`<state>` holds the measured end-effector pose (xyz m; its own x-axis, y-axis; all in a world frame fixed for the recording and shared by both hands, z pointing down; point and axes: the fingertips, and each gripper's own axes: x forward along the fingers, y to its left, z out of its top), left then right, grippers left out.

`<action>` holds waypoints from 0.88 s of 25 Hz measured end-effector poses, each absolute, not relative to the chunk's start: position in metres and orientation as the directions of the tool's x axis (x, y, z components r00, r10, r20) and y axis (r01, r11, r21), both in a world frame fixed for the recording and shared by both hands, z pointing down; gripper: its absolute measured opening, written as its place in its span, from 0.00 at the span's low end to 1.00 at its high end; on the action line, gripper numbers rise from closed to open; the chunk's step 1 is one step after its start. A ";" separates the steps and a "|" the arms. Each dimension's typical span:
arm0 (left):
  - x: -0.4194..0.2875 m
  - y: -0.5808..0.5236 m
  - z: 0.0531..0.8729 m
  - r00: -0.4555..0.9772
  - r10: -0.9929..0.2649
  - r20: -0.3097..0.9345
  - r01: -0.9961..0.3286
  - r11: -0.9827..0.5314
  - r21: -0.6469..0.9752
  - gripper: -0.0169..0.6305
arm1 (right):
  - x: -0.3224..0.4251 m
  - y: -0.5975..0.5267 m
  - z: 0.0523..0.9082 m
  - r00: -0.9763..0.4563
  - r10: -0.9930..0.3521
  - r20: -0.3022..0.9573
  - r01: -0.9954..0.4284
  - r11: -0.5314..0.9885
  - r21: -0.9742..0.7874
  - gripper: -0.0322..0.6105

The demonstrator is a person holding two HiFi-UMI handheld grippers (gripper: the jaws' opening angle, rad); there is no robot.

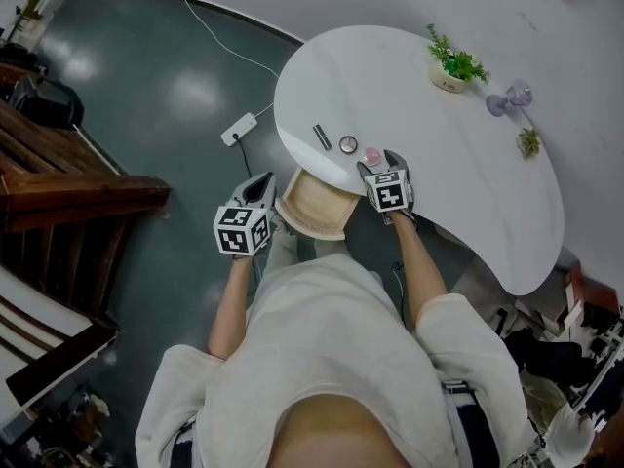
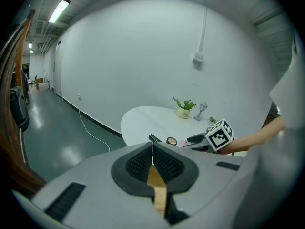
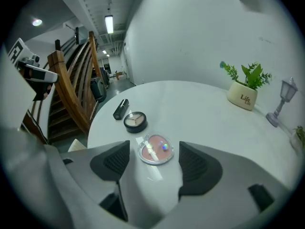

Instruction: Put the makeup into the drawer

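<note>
Three makeup items lie near the front edge of the white table [image 1: 458,183]: a black lipstick [image 1: 322,136], a small round compact [image 1: 348,144] and a clear round pink blush case [image 1: 372,155]. My right gripper [image 1: 381,168] is open just above the table. In the right gripper view the pink case [image 3: 155,149] lies between the tips of the right gripper [image 3: 152,162], and neither pad touches it. The wooden drawer [image 1: 312,205] stands pulled out under the table edge. My left gripper [image 1: 265,183] hangs beside the drawer's left side, and in its own view the left gripper [image 2: 152,150] is shut on nothing.
A potted plant [image 1: 453,66], a small purple lantern ornament [image 1: 509,96] and a tiny plant [image 1: 529,142] stand at the table's far side. A power strip [image 1: 239,128] with a white cable lies on the dark floor. Wooden stairs [image 1: 58,183] rise at the left.
</note>
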<state>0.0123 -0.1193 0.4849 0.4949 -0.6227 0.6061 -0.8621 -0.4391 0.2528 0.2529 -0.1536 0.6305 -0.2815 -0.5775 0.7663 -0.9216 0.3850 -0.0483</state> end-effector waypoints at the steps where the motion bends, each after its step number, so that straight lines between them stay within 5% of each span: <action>1: 0.010 -0.120 0.486 0.500 -0.618 0.607 -0.859 -0.443 0.256 0.04 | 0.253 -0.154 0.633 -0.270 -0.572 0.774 -0.928 0.370 -0.051 0.54; 11: -0.028 -0.136 0.487 0.559 -0.579 0.594 -0.818 -0.504 0.278 0.04 | 0.245 -0.154 0.636 -0.194 -0.543 0.817 -0.956 0.291 -0.034 0.41; 22: -0.062 -0.136 0.486 0.598 -0.547 0.586 -0.785 -0.549 0.288 0.04 | 0.237 -0.138 0.626 -0.141 -0.563 0.814 -0.977 0.210 -0.025 0.41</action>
<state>-0.0624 -0.1363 0.4863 0.5979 -0.5469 0.5860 -0.7846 -0.5489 0.2883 0.2369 -0.1384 0.6256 -0.1415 -0.5633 0.8141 -0.9774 0.2101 -0.0245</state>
